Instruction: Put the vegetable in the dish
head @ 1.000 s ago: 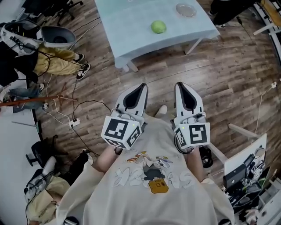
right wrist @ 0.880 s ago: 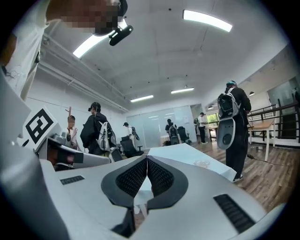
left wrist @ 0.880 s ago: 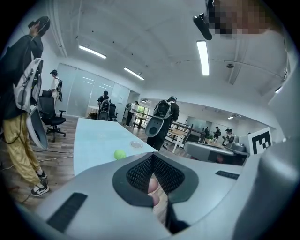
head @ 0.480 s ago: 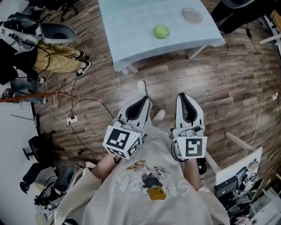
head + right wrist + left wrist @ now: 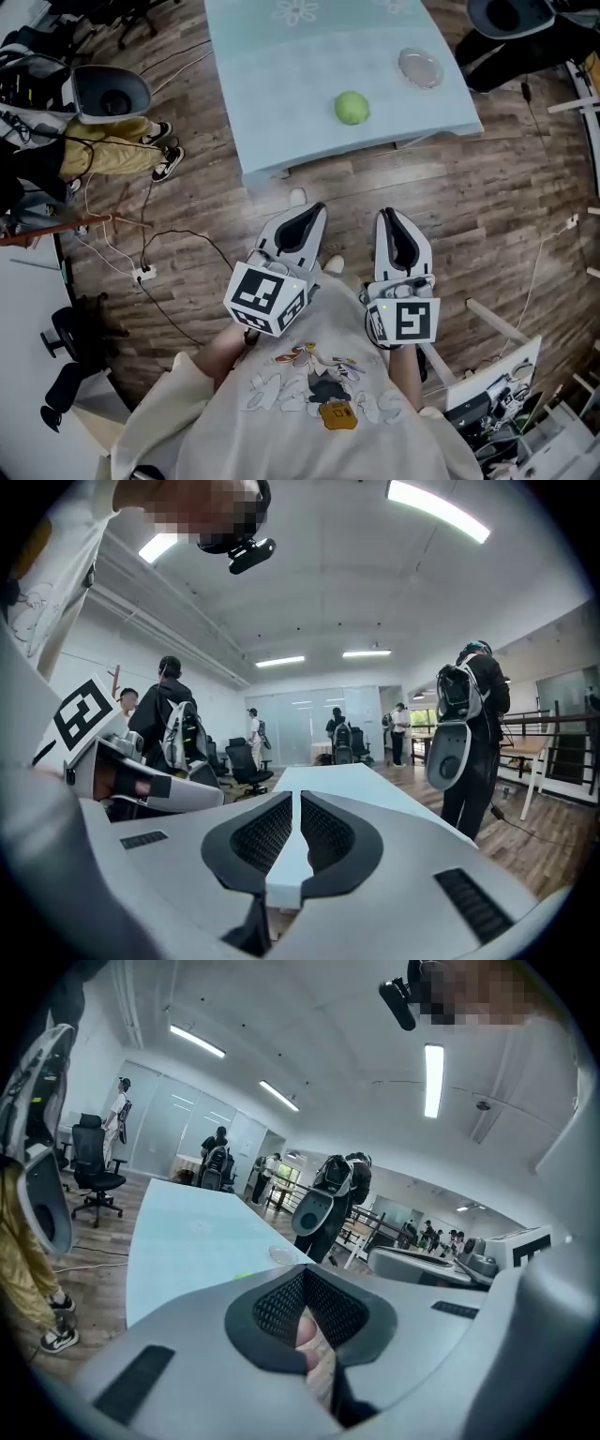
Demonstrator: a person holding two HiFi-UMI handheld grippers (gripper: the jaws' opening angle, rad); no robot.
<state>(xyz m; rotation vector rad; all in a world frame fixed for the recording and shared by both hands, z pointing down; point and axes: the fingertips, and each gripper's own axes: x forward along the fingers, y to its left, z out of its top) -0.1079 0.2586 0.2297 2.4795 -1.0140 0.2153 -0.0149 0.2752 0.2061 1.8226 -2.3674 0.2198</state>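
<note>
Head view shows the round green vegetable (image 5: 352, 107) lying on the light-blue tabletop (image 5: 272, 103) close to its near edge, apart from the clear glass dish (image 5: 420, 67) by the right edge, while the left gripper (image 5: 309, 214) and right gripper (image 5: 388, 217) hover short of that near edge, both jaws closed and empty.
</note>
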